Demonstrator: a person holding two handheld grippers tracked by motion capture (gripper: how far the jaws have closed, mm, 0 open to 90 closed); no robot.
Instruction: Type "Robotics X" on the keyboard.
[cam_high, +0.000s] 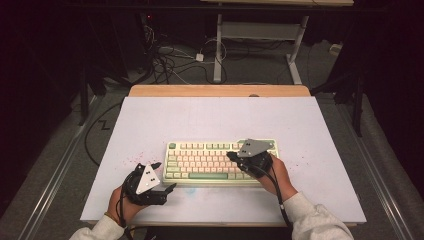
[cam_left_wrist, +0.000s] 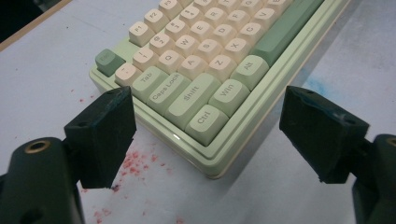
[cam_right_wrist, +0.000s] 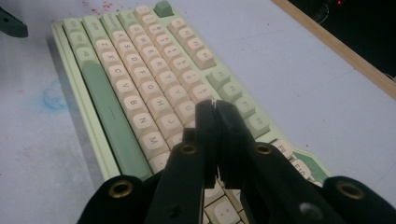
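A pale green keyboard (cam_high: 200, 162) with cream keys lies flat in the middle of the white table (cam_high: 215, 117). My left gripper (cam_high: 166, 175) rests just off the keyboard's front left corner, open and empty. In the left gripper view its jaws (cam_left_wrist: 205, 135) stand wide apart, with the corner by the Ctrl key (cam_left_wrist: 206, 122) between and beyond them. My right gripper (cam_high: 230, 155) hovers over the right half of the keyboard (cam_right_wrist: 140, 88). Its two jaws are pressed together (cam_right_wrist: 215, 108) above the cream letter keys, with nothing between them.
Red specks (cam_high: 134, 159) dot the table left of the keyboard, and a faint blue smear (cam_right_wrist: 53, 95) lies in front of it. A wooden strip (cam_high: 220, 90) edges the far side. Cables (cam_high: 165, 60) and desk legs (cam_high: 218, 47) lie on the floor beyond.
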